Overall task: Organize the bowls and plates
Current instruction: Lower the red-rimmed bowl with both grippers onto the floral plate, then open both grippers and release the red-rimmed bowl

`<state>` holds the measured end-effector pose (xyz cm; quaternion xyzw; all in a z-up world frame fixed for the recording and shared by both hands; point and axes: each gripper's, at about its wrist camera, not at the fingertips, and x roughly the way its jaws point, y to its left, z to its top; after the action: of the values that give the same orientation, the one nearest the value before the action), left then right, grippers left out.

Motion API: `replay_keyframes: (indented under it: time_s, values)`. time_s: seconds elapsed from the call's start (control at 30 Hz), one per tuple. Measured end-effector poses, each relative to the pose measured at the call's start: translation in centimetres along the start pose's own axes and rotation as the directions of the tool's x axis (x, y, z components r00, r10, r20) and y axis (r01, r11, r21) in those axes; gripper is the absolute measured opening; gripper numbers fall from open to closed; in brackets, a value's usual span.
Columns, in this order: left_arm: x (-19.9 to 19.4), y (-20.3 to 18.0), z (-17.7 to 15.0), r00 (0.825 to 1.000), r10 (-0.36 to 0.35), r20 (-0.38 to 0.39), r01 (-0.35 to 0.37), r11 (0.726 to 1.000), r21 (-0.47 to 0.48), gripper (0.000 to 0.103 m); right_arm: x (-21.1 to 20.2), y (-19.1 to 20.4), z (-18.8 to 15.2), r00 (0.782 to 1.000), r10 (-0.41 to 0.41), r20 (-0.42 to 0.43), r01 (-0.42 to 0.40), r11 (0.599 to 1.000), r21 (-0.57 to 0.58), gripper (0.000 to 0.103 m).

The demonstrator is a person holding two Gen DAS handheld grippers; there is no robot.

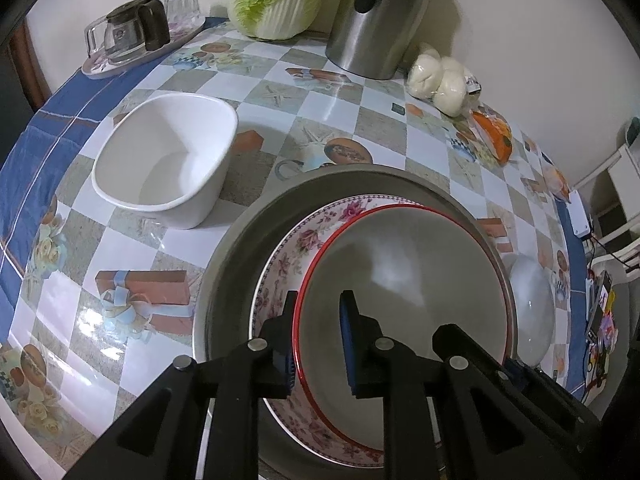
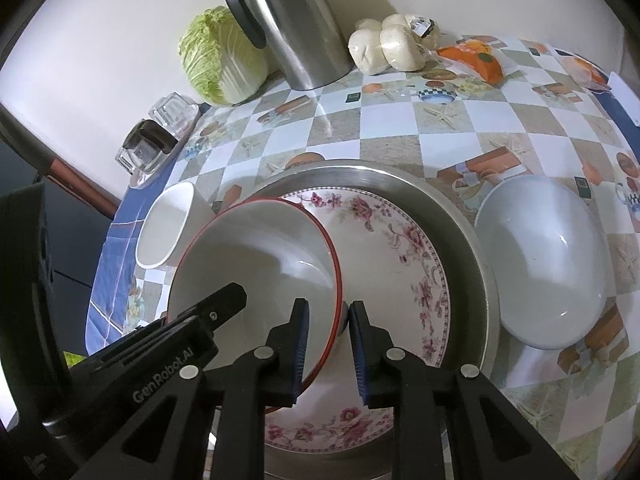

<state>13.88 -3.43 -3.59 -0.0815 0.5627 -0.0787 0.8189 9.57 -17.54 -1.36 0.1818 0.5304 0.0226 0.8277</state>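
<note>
While the red-rimmed bowl [image 1: 400, 280] sits on the floral plate [image 2: 392, 248] inside the steel pan [image 2: 460, 240], I have a tool at each side of its rim. My left hand-held gripper [image 1: 319, 340] straddles the rim on one side. One pad lies against the outside and the other stands clear inside the bowl, so I read it as released, not clamped. My right hand-held gripper [image 2: 329, 344] straddles the opposite side the same way. A gap shows between its pads and the bowl wall, so it is released too.

I judge that this step is the stacking of this bowl on the plate, and that it is set down. Two bowls are not yet gathered in: the square white bowl [image 1: 168, 160] on the bench [image 1: 360, 128] to the left of the pan, and the round white bowl [image 2: 544, 264] just beside the pan on the right. The next move calls for lifting both tools straight off the rim without dragging it. Then each can reach outward to the nearer loose bowl.

My own tool bodies cover the near edge of the pan and the plate. I cannot tell whether the red-rimmed bowl rests flat on its foot or leans, since the right view makes it look tipped. In the left view the round white bowl is blurred and half cut off by the pan.
</note>
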Motion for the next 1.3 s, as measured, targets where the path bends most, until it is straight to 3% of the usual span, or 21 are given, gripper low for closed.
replay_keyframes:
  time_s: [0.4, 0.63, 0.73, 0.83, 0.9, 1.13, 1.2, 1.23, 1.3]
  values:
    - [-0.2, 0.4, 0.2, 0.999, -0.034, -0.003, 0.034, 0.999, -0.02, 0.026, -0.1, 0.3, 0.1, 1.0, 0.001, 0.009, 0.0, 1.0, -0.004, 0.025]
    - [-1.2, 0.6, 0.5, 0.999, -0.038, 0.023, 0.039, 0.999, -0.029, 0.038, -1.3, 0.5, 0.2, 0.999, -0.01, 0.042, 0.01, 1.0, -0.015, 0.025]
    - [-1.8, 0.7, 0.6, 0.998, -0.043, 0.042, 0.044, 0.998, -0.036, 0.044, -2.3, 0.6, 0.4, 0.997, -0.011, 0.071, 0.012, 1.0, -0.018, 0.033]
    - [-2.6, 0.8, 0.7, 0.997, -0.036, 0.067, 0.039, 0.999, -0.038, 0.049, -3.3, 0.6, 0.6, 0.995, -0.025, 0.101, 0.027, 0.999, -0.022, 0.046]
    - [-3.2, 1.0, 0.7, 0.996, -0.034, 0.085, 0.038, 0.998, -0.045, 0.054, -3.8, 0.6, 0.7, 0.992, -0.034, 0.12, 0.036, 0.999, -0.02, 0.06]
    - [-4.6, 1.5, 1.0, 0.991, -0.013, 0.136, 0.022, 0.998, -0.06, 0.059, -4.9, -0.1, 1.0, 0.985, -0.064, 0.163, 0.067, 0.998, -0.016, 0.078]
    - [-4.9, 1.8, 1.1, 0.989, -0.004, 0.148, 0.014, 0.997, -0.07, 0.065, -4.9, -0.2, 1.0, 0.983, -0.07, 0.168, 0.074, 0.997, -0.016, 0.083]
    - [-5.0, 2.0, 1.1, 0.988, 0.004, 0.155, 0.008, 0.997, -0.076, 0.074, -4.9, -0.2, 1.0, 0.983, -0.074, 0.171, 0.078, 0.997, -0.017, 0.084]
    - [-5.2, 2.4, 1.2, 0.985, 0.015, 0.17, 0.0, 0.996, -0.088, 0.077, -4.9, -0.3, 1.1, 0.981, -0.076, 0.176, 0.081, 0.997, -0.02, 0.088]
